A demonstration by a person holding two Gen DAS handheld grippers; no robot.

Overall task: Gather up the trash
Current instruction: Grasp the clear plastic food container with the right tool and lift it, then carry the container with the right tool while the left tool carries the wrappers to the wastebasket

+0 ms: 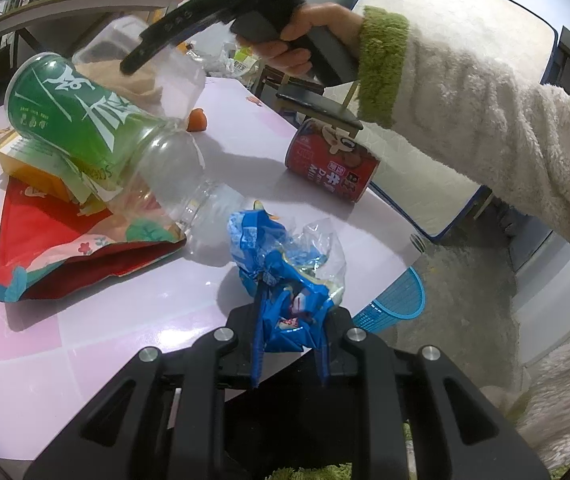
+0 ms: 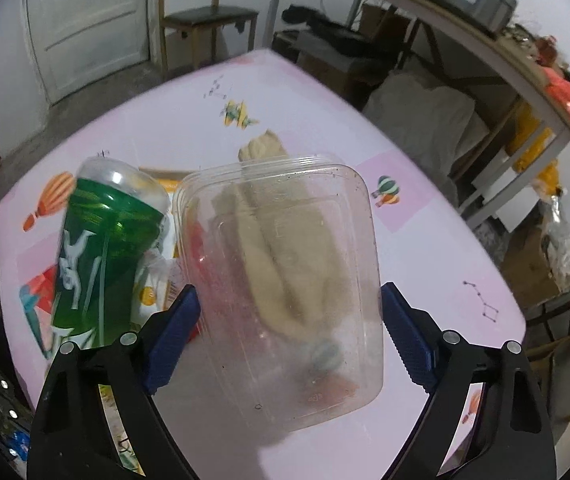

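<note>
My left gripper [image 1: 289, 344] is shut on a crumpled blue plastic wrapper [image 1: 285, 268] at the table's near edge. My right gripper [image 2: 289, 332] is shut on a clear plastic food container [image 2: 285, 280], pads on its two sides, held above the pink table [image 2: 425, 240]. The right gripper also shows in the left wrist view [image 1: 173, 36], above a clear bottle with a green label [image 1: 85, 116] lying tilted on other trash. A red can [image 1: 331, 160] lies on its side near the table's right edge. A red snack bag [image 1: 73, 248] lies flat at the left.
A blue mesh trash basket [image 1: 397, 300] stands on the floor below the table's right edge. A yellow box [image 1: 25, 156] lies under the bottle. A small orange thing [image 1: 197, 120] sits further back. A beige cloth [image 2: 261, 148] lies behind the container. A chair [image 2: 205, 20] stands beyond the table.
</note>
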